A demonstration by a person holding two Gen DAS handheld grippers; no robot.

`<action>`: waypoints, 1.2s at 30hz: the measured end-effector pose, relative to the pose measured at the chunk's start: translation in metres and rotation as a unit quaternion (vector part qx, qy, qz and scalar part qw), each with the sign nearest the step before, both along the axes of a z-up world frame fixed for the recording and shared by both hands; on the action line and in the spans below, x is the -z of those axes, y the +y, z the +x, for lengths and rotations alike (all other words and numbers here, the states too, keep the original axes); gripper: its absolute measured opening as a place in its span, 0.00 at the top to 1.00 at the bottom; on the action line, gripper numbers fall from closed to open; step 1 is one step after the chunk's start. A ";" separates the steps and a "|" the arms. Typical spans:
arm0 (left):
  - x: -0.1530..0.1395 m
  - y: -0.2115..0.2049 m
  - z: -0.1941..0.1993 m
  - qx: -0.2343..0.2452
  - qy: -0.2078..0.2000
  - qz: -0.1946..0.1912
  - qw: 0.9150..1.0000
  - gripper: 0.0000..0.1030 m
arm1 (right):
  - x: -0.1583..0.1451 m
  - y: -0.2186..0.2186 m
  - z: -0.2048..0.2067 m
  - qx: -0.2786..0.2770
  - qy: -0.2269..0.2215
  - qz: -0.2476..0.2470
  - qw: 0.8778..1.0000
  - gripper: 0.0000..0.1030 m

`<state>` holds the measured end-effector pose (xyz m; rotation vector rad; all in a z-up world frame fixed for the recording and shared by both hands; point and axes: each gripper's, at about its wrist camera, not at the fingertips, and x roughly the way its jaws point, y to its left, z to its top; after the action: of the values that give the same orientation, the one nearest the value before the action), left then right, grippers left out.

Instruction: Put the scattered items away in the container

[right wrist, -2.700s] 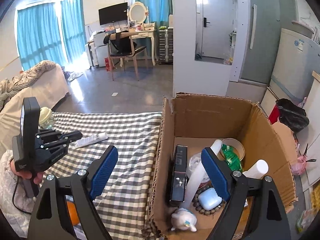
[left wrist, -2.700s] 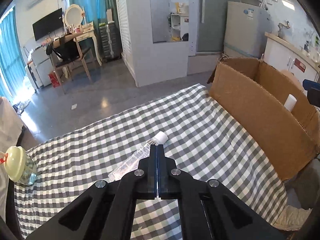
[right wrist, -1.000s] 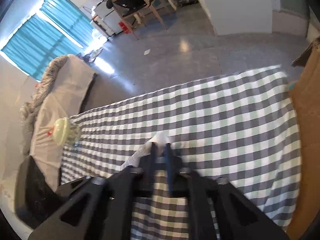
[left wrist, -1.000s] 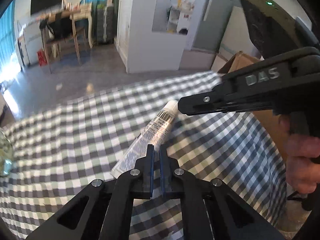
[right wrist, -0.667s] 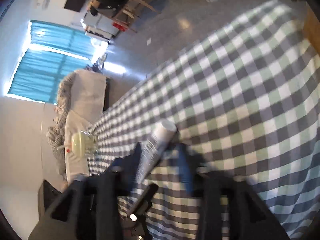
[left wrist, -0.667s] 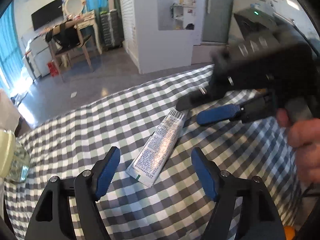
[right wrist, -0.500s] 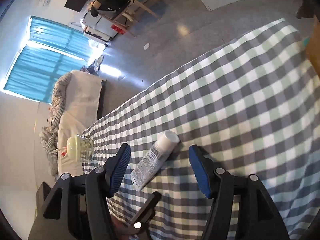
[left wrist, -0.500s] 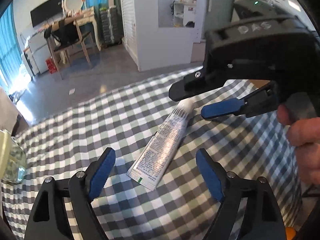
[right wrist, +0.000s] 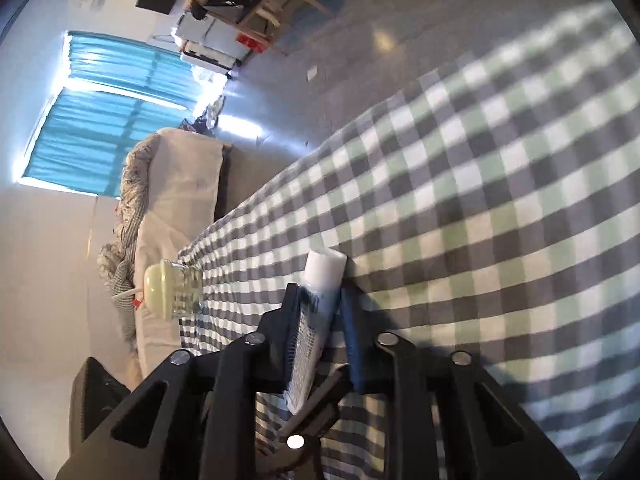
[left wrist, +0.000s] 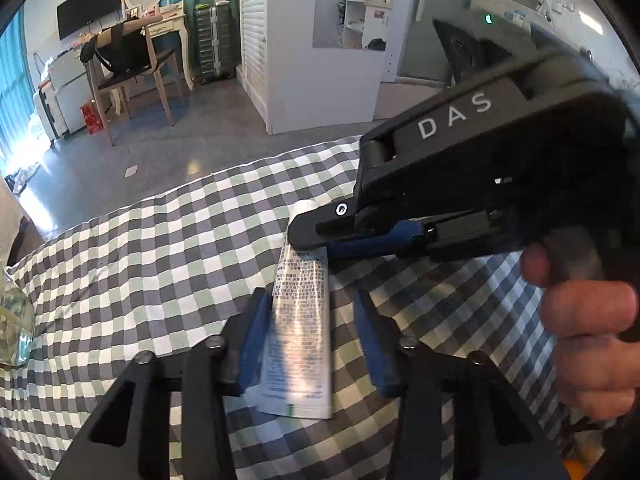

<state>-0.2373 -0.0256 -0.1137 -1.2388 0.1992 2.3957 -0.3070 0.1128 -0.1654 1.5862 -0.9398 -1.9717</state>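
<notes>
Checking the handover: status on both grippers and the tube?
Both jaws closing. Left gripper straddles tube tail, right gripper at its cap end. Tube flat on cloth. Nothing blocking.

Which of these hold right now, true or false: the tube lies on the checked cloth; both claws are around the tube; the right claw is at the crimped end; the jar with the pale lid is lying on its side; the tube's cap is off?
1. The tube lies on the checked cloth. True.
2. Both claws are around the tube. True: the left claw straddles its lower body and the right claw its upper part, both closing.
3. The right claw is at the crimped end. False: it is just below the white cap; the left claw is nearer the crimp.
4. The jar lies on its side. False: it stands upright on the cloth.
5. The cap is off. False: it is on.
</notes>
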 end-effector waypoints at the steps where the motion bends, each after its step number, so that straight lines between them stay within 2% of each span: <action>1: -0.001 -0.002 -0.002 0.000 -0.003 0.004 1.000 0.64 | 0.000 0.000 0.000 -0.002 0.000 -0.003 1.000 0.81; 4: -0.001 -0.006 -0.005 0.000 -0.005 0.007 1.000 0.64 | 0.003 0.002 0.000 -0.002 -0.002 -0.018 1.000 0.79; 6: 0.000 -0.005 -0.005 0.003 0.000 0.004 1.000 0.58 | 0.006 0.005 0.000 0.001 -0.006 -0.032 0.999 0.73; 8: 0.000 -0.003 -0.005 0.009 0.001 0.007 1.000 0.53 | 0.007 0.005 -0.002 -0.003 -0.007 -0.032 0.999 0.71; 10: 0.001 -0.002 -0.005 0.010 0.002 0.005 1.000 0.53 | 0.005 0.004 -0.003 -0.009 -0.003 -0.027 1.000 0.67; 11: 0.001 -0.002 -0.005 0.010 0.003 0.004 1.000 0.55 | 0.003 0.001 -0.003 -0.013 0.000 -0.019 1.000 0.67; 12: 0.001 -0.002 -0.005 0.007 0.004 0.003 1.000 0.66 | 0.001 -0.001 -0.003 -0.019 0.006 -0.008 1.000 0.68; 13: 0.002 -0.003 -0.006 0.002 0.004 0.003 1.000 0.68 | 0.000 -0.002 -0.002 -0.023 0.011 0.004 1.000 0.80; 15: 0.002 -0.008 -0.009 -0.003 -0.008 0.021 1.000 0.70 | 0.000 -0.007 -0.005 -0.028 0.016 0.008 0.999 0.80; 18: -0.001 -0.011 -0.009 -0.001 -0.006 0.023 1.000 0.71 | -0.002 -0.007 -0.002 -0.029 0.021 0.002 0.999 0.80; 22: -0.011 -0.012 -0.006 0.004 0.004 0.026 1.000 0.71 | -0.016 -0.008 0.006 -0.034 0.047 0.013 0.998 0.81; 28: -0.035 -0.010 0.001 0.015 0.024 0.032 0.999 0.71 | -0.043 -0.001 0.019 -0.031 0.073 0.001 0.997 0.82; 36: -0.092 0.032 0.031 0.046 0.072 0.009 0.996 0.71 | -0.104 0.031 0.058 -0.002 0.134 0.002 0.991 0.82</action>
<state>-0.2064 0.0063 -0.0216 -1.0265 0.2718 2.4018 -0.2495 0.1439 -0.0613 1.2807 -0.8232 -2.1186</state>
